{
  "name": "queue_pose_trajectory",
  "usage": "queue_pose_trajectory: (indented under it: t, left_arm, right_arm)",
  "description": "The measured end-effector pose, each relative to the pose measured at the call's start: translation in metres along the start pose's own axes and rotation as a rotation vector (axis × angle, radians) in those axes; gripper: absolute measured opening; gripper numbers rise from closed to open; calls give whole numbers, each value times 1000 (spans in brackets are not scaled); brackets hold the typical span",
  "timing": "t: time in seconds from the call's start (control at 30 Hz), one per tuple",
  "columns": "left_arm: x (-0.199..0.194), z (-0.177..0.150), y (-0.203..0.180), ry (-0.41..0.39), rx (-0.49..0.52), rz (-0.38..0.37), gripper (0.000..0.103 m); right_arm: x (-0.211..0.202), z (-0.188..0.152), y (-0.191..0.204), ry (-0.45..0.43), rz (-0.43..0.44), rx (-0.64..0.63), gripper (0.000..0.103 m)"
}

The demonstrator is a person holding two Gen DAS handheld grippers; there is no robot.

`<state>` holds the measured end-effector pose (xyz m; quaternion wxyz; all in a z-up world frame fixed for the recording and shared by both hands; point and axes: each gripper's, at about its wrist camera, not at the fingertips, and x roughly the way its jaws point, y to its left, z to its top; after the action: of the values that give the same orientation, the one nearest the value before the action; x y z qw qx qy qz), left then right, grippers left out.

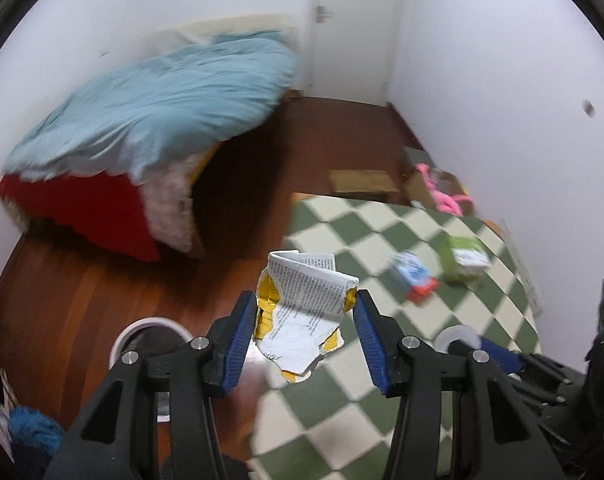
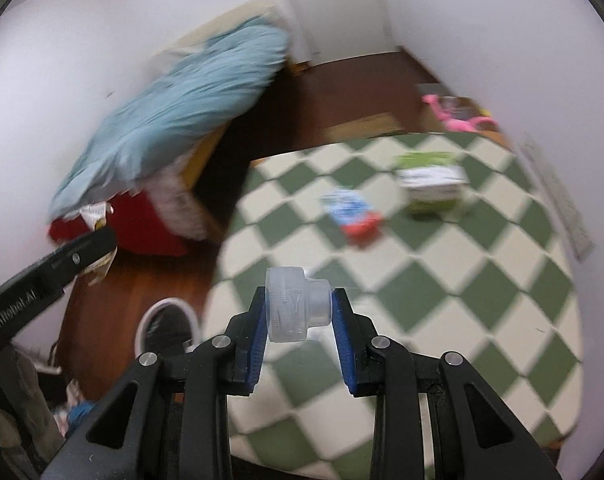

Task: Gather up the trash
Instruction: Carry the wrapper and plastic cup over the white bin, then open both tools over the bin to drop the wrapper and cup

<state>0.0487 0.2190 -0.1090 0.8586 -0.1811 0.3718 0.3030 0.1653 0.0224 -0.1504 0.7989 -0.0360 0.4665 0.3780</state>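
My left gripper (image 1: 306, 302) is shut on a crumpled yellow and white printed wrapper (image 1: 306, 312), held above the floor. My right gripper (image 2: 298, 300) is shut on a small clear plastic cup or cap (image 2: 296, 306), squeezed between its blue pads. On the green and cream checkered rug (image 2: 422, 280) lie a blue and red packet (image 2: 352, 210) and a green and white carton (image 2: 432, 182); the left wrist view shows the packet (image 1: 414, 276) and the carton (image 1: 464, 258) too. In the right wrist view the left gripper's arm (image 2: 54, 268) with the wrapper (image 2: 96, 216) shows at the left edge.
A bed with a light blue duvet (image 1: 158, 108) and red base (image 1: 86, 212) stands at the left. A white-rimmed bin (image 1: 146, 344) sits below on the wood floor. A pink toy (image 1: 442, 192) and a flat cardboard piece (image 1: 360, 182) lie by the far wall. A door (image 1: 350, 20) is at the back.
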Motion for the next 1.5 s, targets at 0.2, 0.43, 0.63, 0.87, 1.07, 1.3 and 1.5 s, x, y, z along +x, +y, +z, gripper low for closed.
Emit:
queue_pose_trajectory:
  t: [0.2, 0.43, 0.63, 0.87, 1.07, 1.3, 1.5]
  left_arm:
    - [17, -9, 108, 49, -142, 96, 47]
    - [78, -46, 223, 200, -328, 146, 47]
    - [136, -92, 294, 362, -480, 119, 47]
    - [175, -130, 329, 498, -563, 121, 56]
    - [169, -145, 346, 515, -624, 195, 100]
    - [149, -153, 343, 486, -575, 336, 100]
    - [134, -154, 330, 475, -534, 376, 100]
  right_arm:
    - [70, 3, 105, 107, 112, -123, 32]
    - [173, -26, 209, 284, 162, -250, 32]
    - [268, -53, 259, 449, 136, -327, 32]
    - [354, -74, 291, 594, 125, -358, 33]
    - [394, -81, 314, 649, 128, -400, 57]
    - [398, -81, 316, 649, 124, -406, 101]
    - [371, -86, 311, 589, 56, -463, 101]
